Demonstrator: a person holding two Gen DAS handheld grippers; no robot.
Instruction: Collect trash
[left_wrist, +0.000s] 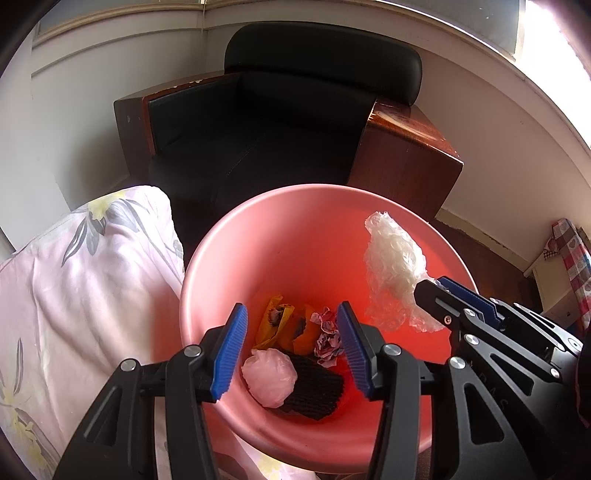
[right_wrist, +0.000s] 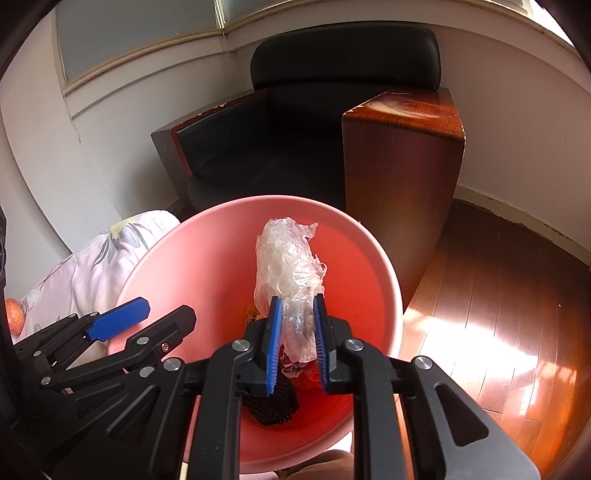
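- The right gripper (right_wrist: 297, 328) clamps the lower end of a crumpled clear plastic bag (right_wrist: 290, 266); its blue pads press on the film from both sides.
- The bag hangs directly over the open mouth of the round pink plastic bin (right_wrist: 388, 280), with its long axis running up and away from the jaws.
- The left gripper (left_wrist: 291, 347) stands wide and empty over the same bin.
- Discarded items lie on the bin floor: a pale pink wad (left_wrist: 269, 376), a black mesh piece (left_wrist: 317, 387), and orange wrappers (left_wrist: 284, 325).
- Judgement: release needs only a jaw opening; the bag sits inside the rim.
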